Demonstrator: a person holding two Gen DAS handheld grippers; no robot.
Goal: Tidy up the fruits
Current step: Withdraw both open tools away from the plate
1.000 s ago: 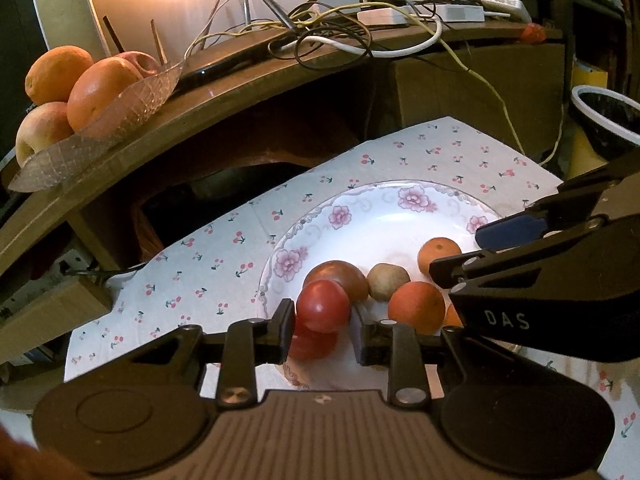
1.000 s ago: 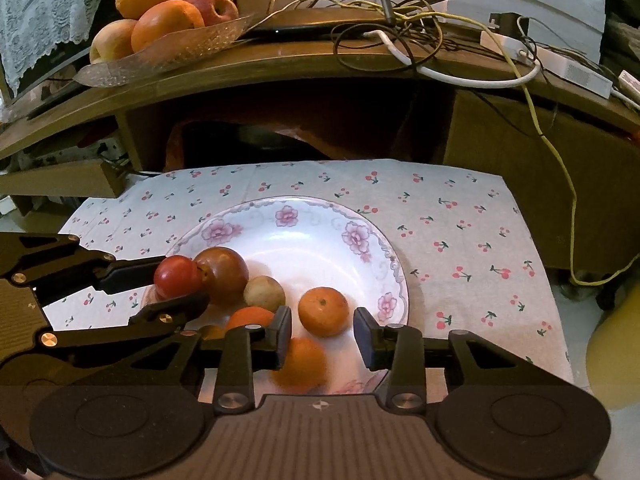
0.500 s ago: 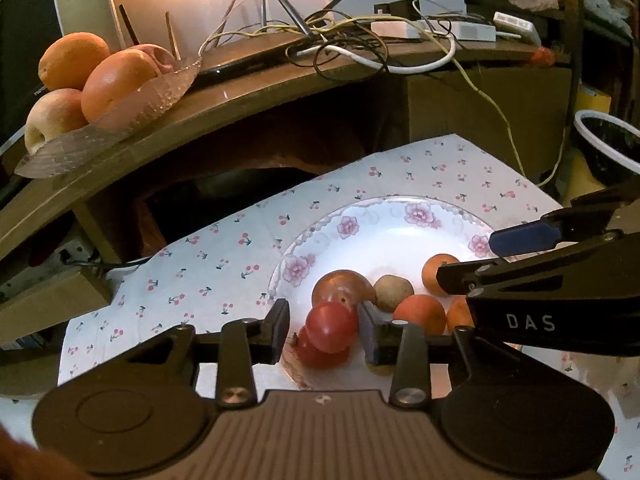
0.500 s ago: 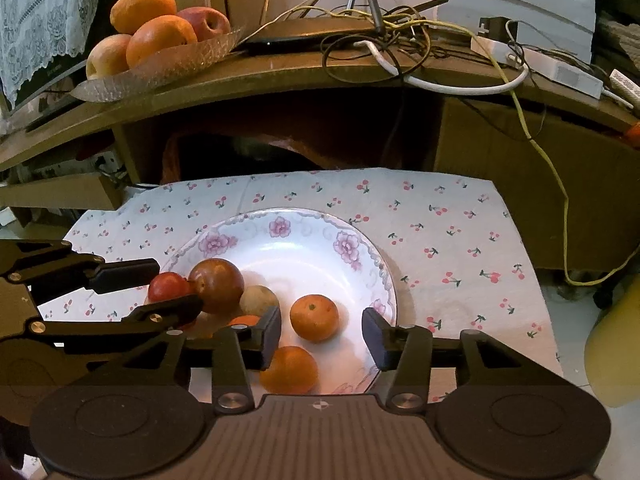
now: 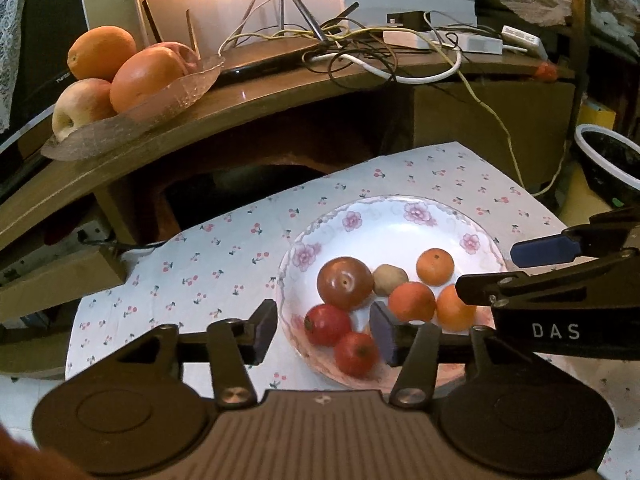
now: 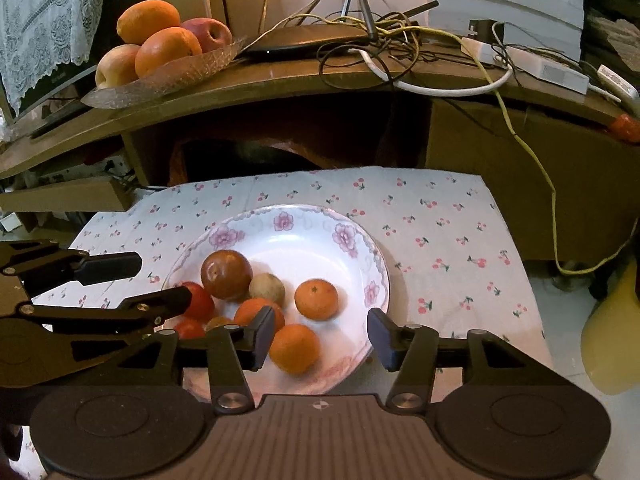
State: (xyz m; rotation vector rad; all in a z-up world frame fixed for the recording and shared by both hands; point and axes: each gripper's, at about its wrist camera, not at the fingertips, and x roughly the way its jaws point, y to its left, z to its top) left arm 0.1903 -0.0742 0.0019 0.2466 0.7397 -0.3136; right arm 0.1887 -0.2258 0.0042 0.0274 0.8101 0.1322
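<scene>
left wrist view, near to far: your left gripper (image 5: 323, 330) stands with its jaws apart and nothing between them, above the near rim of the flowered plate (image 5: 384, 216). just past it lie two red tomatoes (image 5: 328, 325), touching one another. closing here could pinch both at once or bruise the soft skin. behind them sit a brown-red fruit (image 5: 345, 283), a small kiwi (image 5: 390, 279) and three oranges (image 5: 412, 301), all crowded together, so a nudge to one may roll its neighbours toward the rim. your right gripper (image 6: 320, 334) is likewise spread wide and empty, over the nearest orange (image 6: 294, 348). both tools work the same plate, so their fingers could collide. farther off, a glass dish (image 5: 160, 100) of large fruit rests on the shelf.
</scene>
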